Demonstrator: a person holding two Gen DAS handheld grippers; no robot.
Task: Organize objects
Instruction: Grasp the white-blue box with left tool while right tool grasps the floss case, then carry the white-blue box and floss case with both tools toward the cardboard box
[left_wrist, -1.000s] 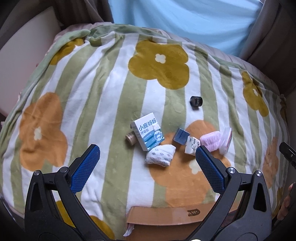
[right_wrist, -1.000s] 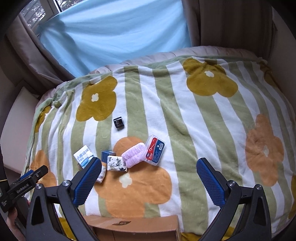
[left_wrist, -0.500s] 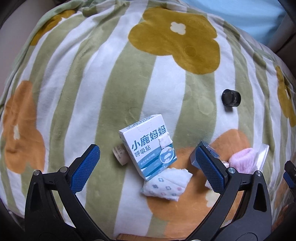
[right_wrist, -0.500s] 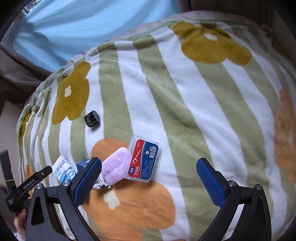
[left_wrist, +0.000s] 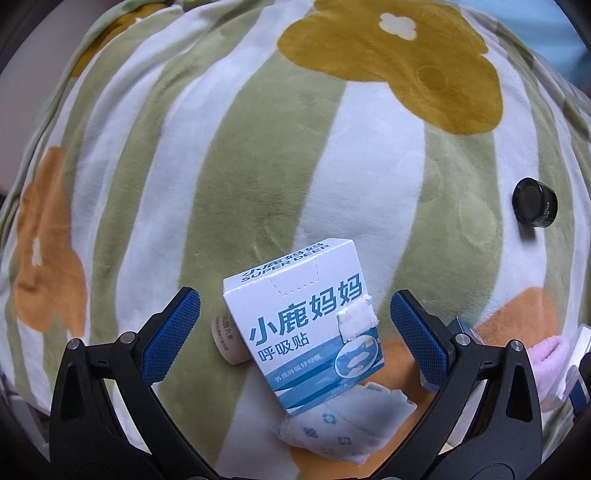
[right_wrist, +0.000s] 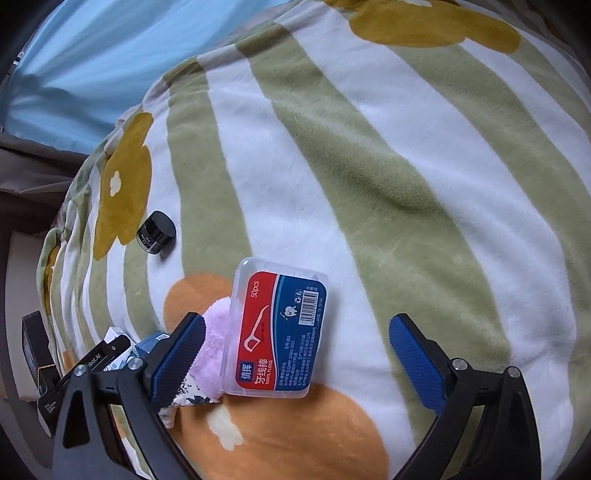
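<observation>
Left wrist view: the left gripper (left_wrist: 295, 325) is spread wide, astride the white box (left_wrist: 303, 332). Closing risks nudging the small roll (left_wrist: 225, 339) touching the box's left side, possibly tape.

Right wrist view: the right gripper (right_wrist: 297, 350) is spread; the floss case (right_wrist: 279, 332) lies between its fingers, overlapping the pink cloth (right_wrist: 214, 350), which could snag.

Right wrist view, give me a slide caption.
Open right gripper nears dental floss box on striped flower blanket.

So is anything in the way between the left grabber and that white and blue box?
Nothing visible. The open left gripper already has the white and blue box between its fingers. A small cork-like roll touches the box's left side.
</observation>
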